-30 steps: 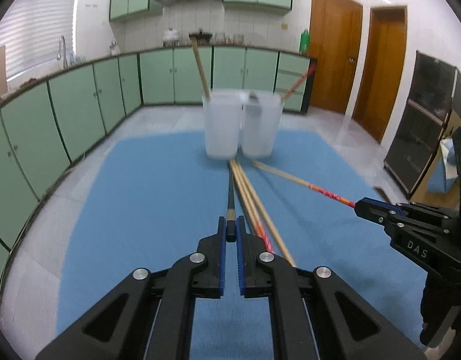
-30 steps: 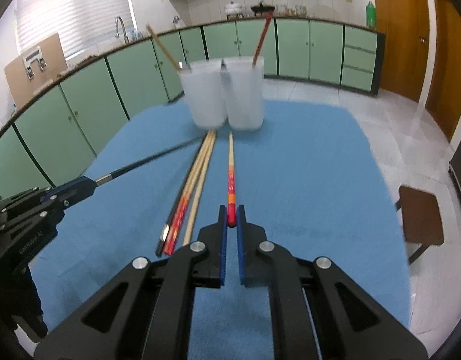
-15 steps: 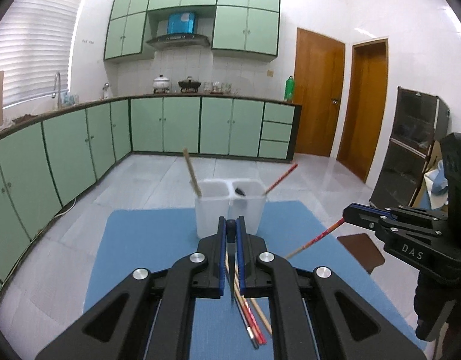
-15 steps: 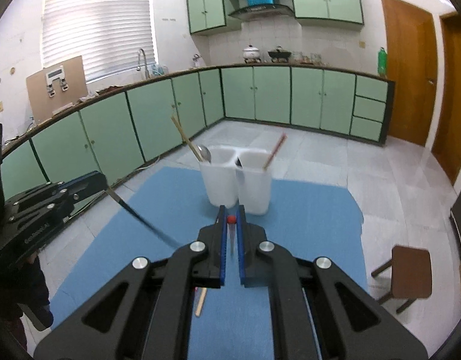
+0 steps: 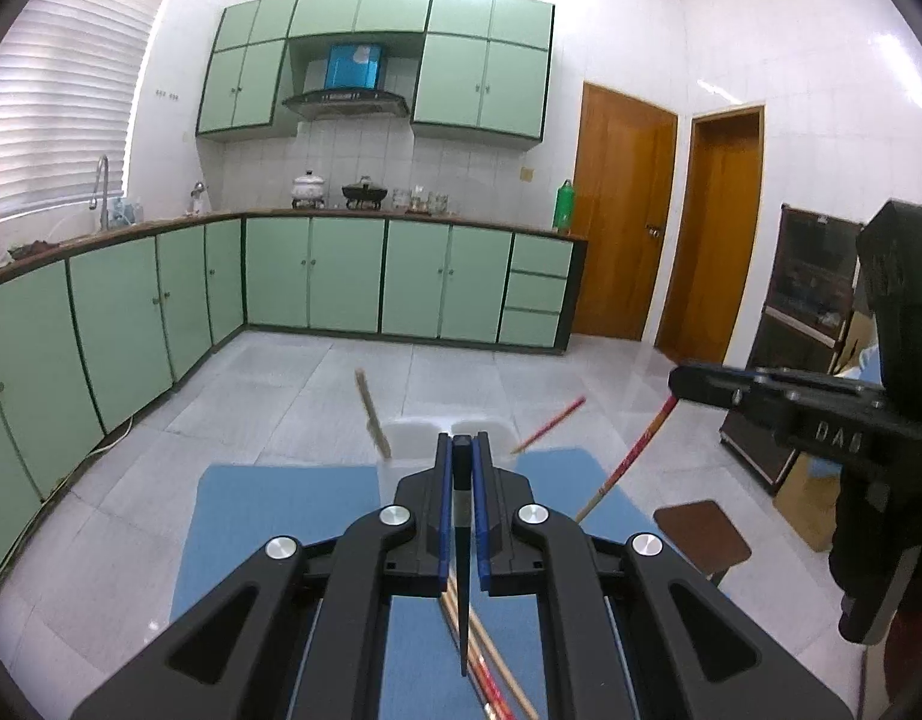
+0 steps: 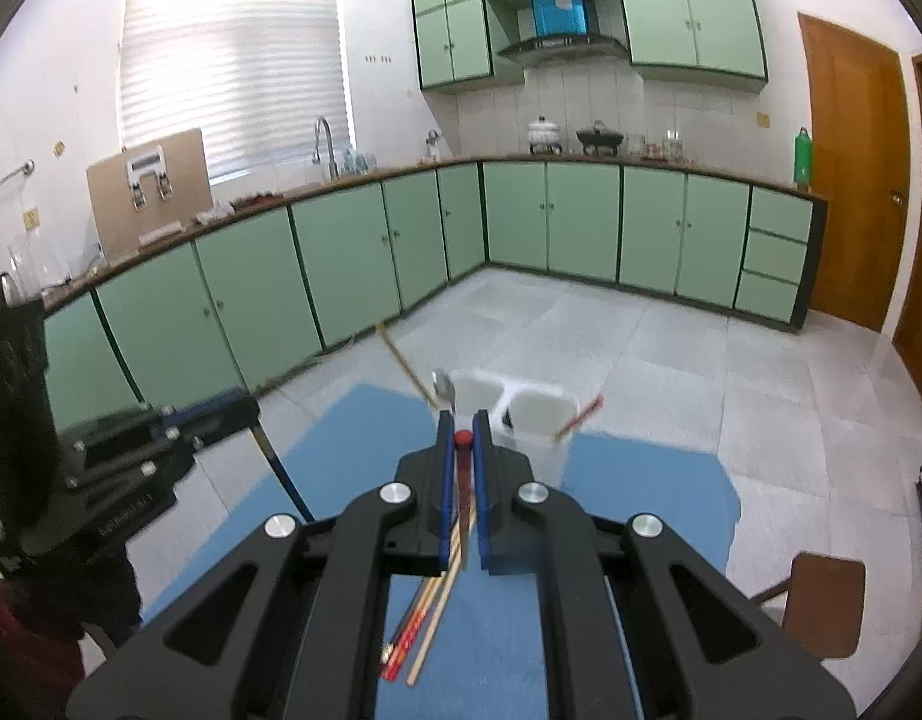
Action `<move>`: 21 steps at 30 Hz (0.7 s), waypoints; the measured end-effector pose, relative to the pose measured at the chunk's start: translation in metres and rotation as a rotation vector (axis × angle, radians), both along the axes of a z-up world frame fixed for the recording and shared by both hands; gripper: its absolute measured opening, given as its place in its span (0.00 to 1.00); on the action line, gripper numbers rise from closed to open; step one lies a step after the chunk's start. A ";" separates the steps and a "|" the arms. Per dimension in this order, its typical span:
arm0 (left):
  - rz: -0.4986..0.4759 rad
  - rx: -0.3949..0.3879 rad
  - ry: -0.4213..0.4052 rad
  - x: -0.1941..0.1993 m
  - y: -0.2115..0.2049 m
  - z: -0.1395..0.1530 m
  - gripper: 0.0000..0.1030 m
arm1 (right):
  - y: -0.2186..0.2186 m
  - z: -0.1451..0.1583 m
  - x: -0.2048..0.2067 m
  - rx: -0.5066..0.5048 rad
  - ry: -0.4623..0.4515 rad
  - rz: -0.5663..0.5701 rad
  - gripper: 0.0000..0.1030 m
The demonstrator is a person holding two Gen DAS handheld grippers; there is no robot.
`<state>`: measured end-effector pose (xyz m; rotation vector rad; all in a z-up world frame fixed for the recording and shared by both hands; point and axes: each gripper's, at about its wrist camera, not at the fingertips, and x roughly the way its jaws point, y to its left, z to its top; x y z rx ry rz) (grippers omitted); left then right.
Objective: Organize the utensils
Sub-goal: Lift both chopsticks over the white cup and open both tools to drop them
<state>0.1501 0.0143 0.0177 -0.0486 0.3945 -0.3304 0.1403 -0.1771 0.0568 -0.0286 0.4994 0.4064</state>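
A: Looking from big to small: the blue mat (image 6: pixel 653 492) covers the table, and near its far edge stand two white cups (image 6: pixel 521 420), touching side by side. The left one holds a spoon (image 6: pixel 443 387) and a wooden chopstick (image 6: pixel 401 360); the right one holds a red chopstick (image 6: pixel 578 418).

B: And the loose chopsticks (image 6: pixel 428 618)?

A: They lie together on the mat toward the near edge, under the grippers. A few pieces, red and pale wood.

B: What do the grippers carry?

A: The left gripper (image 5: pixel 461 456) is clamped on a black chopstick (image 5: pixel 463 570), held at its thick top end, and the thin tip hangs down. The right gripper (image 6: pixel 463 438) is clamped on a red-topped chopstick (image 6: pixel 463 504) in the same way.

B: How will such a stick handle, do you think?

A: I judge it very light and stiff, not fragile. But it is thin and smooth, perhaps lacquered, so it can turn or slide between the pads. Because the grip is at one end, the long free part can swing like a pendulum.

B: So where is the best hold?

A: Near the thick end, as now, with firm closing. Then the tip goes first into the cup. The cups look light too; a push from the side may tip them.
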 end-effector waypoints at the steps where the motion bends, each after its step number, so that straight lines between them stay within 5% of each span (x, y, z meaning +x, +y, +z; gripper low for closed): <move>1: -0.004 -0.003 -0.018 0.004 -0.001 0.007 0.06 | 0.000 0.011 0.003 0.000 -0.024 -0.002 0.05; 13: 0.021 -0.003 -0.213 0.078 -0.023 0.085 0.06 | -0.018 0.063 0.073 0.017 -0.153 -0.108 0.05; 21: 0.080 0.046 -0.194 0.131 -0.045 0.064 0.06 | -0.025 0.033 0.125 0.012 -0.115 -0.159 0.05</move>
